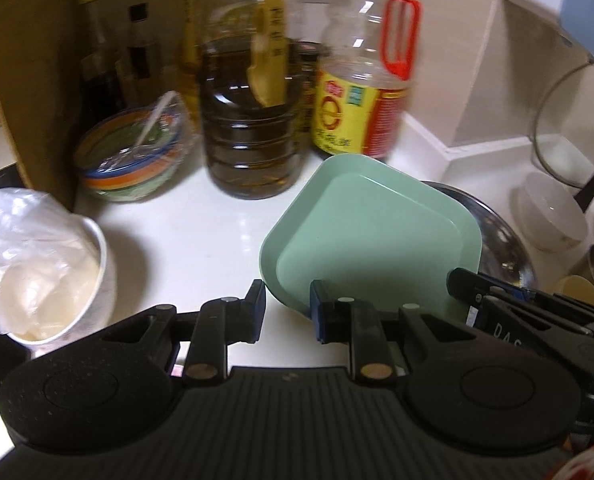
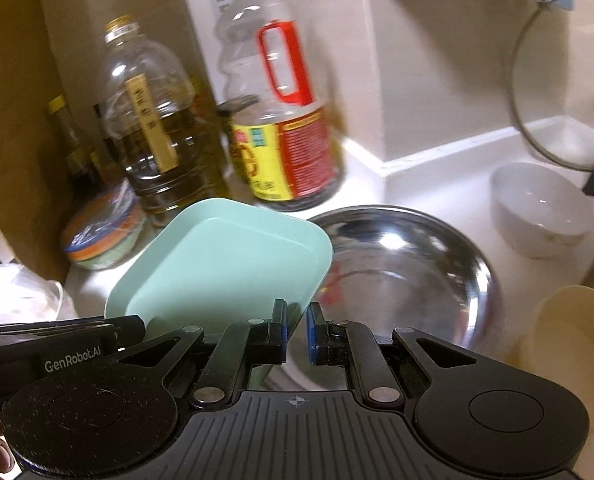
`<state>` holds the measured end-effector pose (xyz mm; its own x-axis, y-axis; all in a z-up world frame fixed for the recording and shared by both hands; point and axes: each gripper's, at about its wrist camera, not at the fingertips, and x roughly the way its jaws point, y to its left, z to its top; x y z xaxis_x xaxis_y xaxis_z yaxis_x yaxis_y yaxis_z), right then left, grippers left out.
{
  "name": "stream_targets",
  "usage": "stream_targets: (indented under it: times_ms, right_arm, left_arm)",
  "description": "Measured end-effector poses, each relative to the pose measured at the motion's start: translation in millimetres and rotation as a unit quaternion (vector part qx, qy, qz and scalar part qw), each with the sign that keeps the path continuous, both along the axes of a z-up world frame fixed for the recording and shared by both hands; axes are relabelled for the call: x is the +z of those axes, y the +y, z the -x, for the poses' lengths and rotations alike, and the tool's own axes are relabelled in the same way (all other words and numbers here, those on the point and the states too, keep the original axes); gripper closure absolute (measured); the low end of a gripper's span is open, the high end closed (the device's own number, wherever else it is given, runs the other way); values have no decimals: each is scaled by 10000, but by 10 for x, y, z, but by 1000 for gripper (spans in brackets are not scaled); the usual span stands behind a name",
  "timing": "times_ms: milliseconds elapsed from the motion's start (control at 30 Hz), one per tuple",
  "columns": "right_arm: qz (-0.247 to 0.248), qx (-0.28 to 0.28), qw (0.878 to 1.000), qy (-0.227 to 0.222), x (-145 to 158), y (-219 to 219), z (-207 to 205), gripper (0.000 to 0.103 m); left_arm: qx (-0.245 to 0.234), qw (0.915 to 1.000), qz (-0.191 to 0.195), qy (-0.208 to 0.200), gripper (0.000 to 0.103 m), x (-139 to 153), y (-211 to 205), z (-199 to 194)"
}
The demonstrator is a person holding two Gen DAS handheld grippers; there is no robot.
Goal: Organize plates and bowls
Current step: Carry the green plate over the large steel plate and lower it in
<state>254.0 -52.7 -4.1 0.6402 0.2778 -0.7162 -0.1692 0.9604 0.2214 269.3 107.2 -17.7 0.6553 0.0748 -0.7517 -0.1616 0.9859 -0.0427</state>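
A pale green square plate (image 1: 369,232) hangs tilted above the white counter, held at two spots on its near rim. My left gripper (image 1: 287,310) is shut on the plate's near corner. In the left wrist view my right gripper (image 1: 463,286) clamps the rim further to the right. The right wrist view shows the same green plate (image 2: 225,264) with my right gripper (image 2: 297,330) shut on its corner, and my left gripper (image 2: 135,326) at its left edge. A steel bowl (image 2: 401,276) sits right behind the plate, and a white bowl (image 2: 541,208) stands further right.
Oil and sauce bottles (image 1: 249,120) crowd the back corner, beside a colourful lidded tub (image 1: 133,160). A plastic-covered white bowl (image 1: 45,268) sits at the left, under a wooden board (image 1: 29,60). A glass lid (image 2: 557,80) leans at the right, with a paper cup (image 2: 569,332) below.
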Motion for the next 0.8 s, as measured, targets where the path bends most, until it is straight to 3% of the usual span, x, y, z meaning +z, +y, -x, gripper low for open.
stream_targets:
  times_ms: [467,800]
  right_arm:
    - [156,-589,9981,72,-25,-439,-11,94]
    - [227,-739,9967,242,-135,-590,-123,93]
  left_arm:
    - [-596,9982,71,57,82,-83,-402,-215]
    - [-740,9969,115,220,82,-201,-548,-388]
